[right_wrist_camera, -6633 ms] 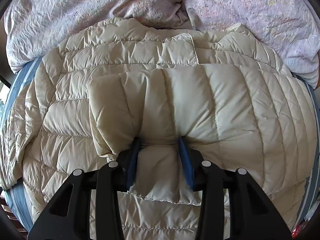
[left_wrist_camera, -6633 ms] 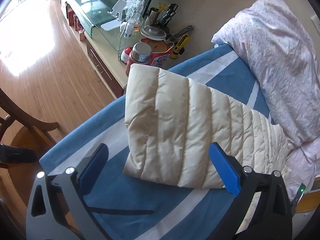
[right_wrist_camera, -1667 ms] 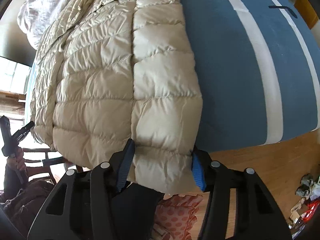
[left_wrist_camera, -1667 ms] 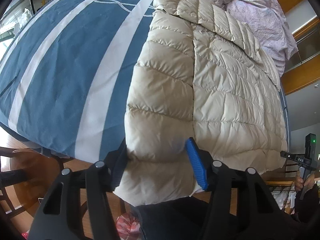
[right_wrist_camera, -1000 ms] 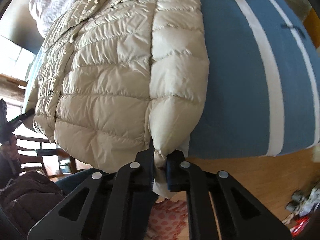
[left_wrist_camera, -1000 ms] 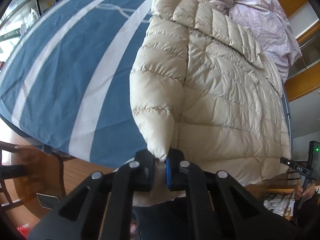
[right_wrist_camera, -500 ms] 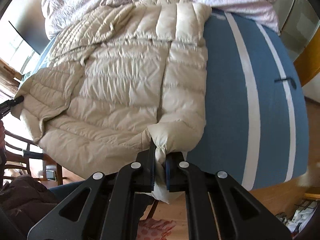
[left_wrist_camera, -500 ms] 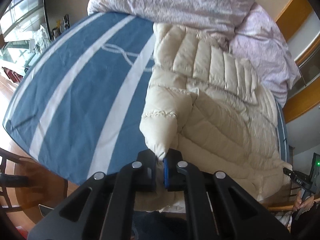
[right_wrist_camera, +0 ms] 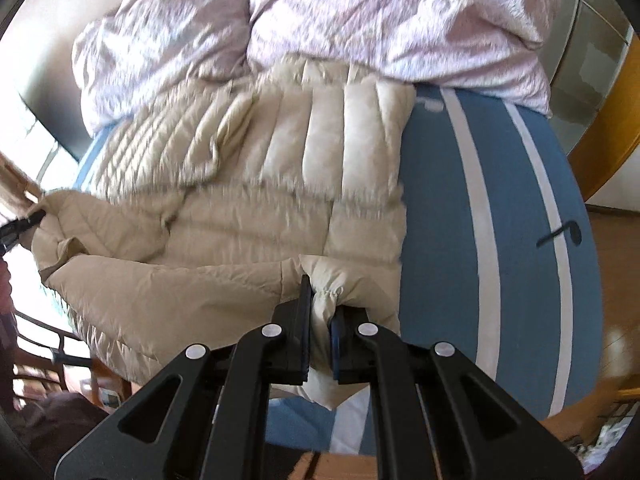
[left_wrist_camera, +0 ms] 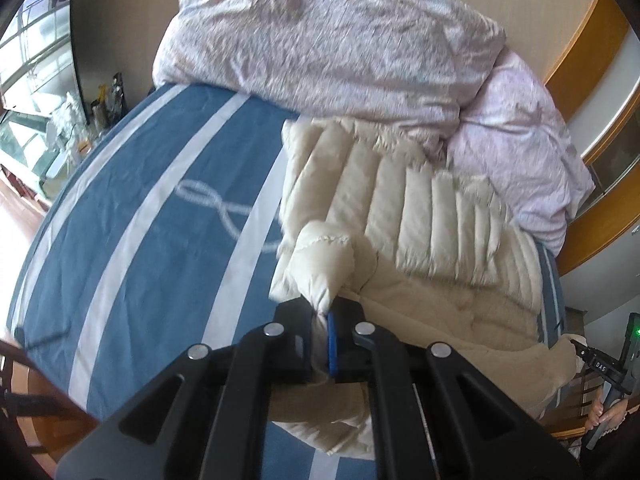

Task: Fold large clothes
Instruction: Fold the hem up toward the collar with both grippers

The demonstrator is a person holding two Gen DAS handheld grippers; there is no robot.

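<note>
Holding left gripper (left_wrist_camera: 328, 316) clamped nearly fully closed, pinching hem corner of cream puffer jacket (left_wrist_camera: 420, 216) between blue pads. Holding right gripper (right_wrist_camera: 320, 316) likewise nearly fully closed, pinching opposite hem corner of same jacket (right_wrist_camera: 280, 184). Both corners raised clear of blue striped bedsheet (left_wrist_camera: 132, 216), hem hanging between my grippers, lining showing. Rest of jacket lying on bedsheet, collar end touching pink floral duvet (left_wrist_camera: 340, 36) at far end of bedsheet. Jacket image partly motion-blurred.
</note>
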